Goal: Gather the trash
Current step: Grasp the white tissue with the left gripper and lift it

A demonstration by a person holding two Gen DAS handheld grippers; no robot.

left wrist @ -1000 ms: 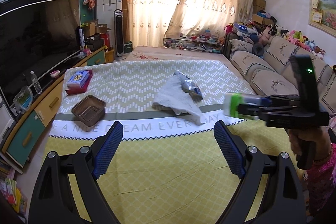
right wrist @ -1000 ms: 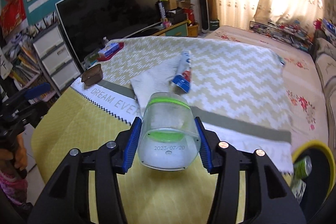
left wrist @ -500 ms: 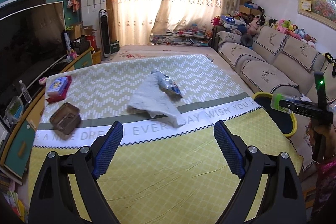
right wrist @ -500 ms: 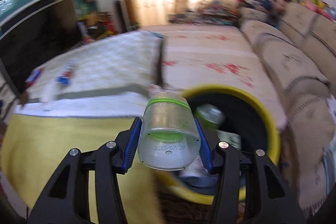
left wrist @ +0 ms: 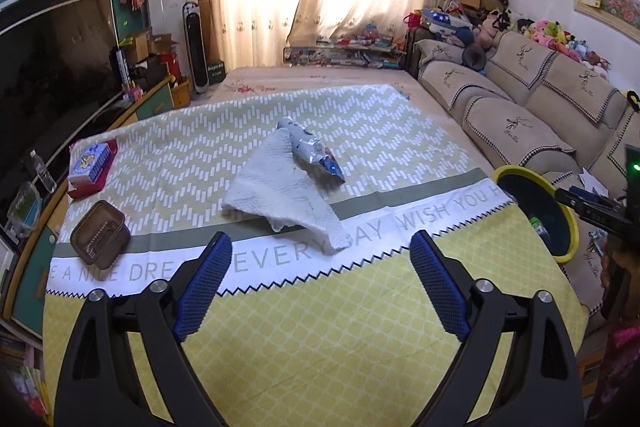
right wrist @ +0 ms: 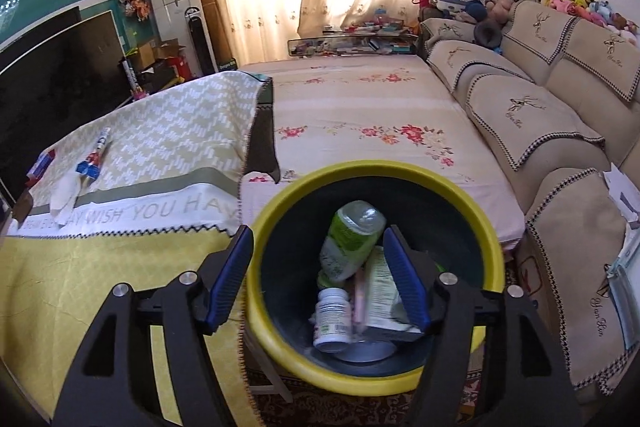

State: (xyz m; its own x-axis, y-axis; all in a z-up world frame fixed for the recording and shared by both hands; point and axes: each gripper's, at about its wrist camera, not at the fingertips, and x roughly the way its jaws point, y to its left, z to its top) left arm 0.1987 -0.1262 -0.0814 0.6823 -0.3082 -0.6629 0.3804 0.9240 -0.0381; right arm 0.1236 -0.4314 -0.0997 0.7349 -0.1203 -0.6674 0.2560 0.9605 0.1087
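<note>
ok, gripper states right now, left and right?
Left gripper: open, nothing between its pads, above the tablecloth.
Right gripper: open, jaws have just been opening, empty over the yellow bin; green-labelled bottle lies inside.

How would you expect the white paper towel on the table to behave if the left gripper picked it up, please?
The paper towel is thin and rumpled, so probably floppy and very light. The foil wrapper overlaps its far edge and may get dragged along.

The table [left wrist: 280,327] wears a yellow-and-chevron cloth — at its middle a white paper towel [left wrist: 280,195], a crumpled wrapper [left wrist: 312,151] touching the towel's far edge, a brown tray [left wrist: 100,233] well left.
</note>
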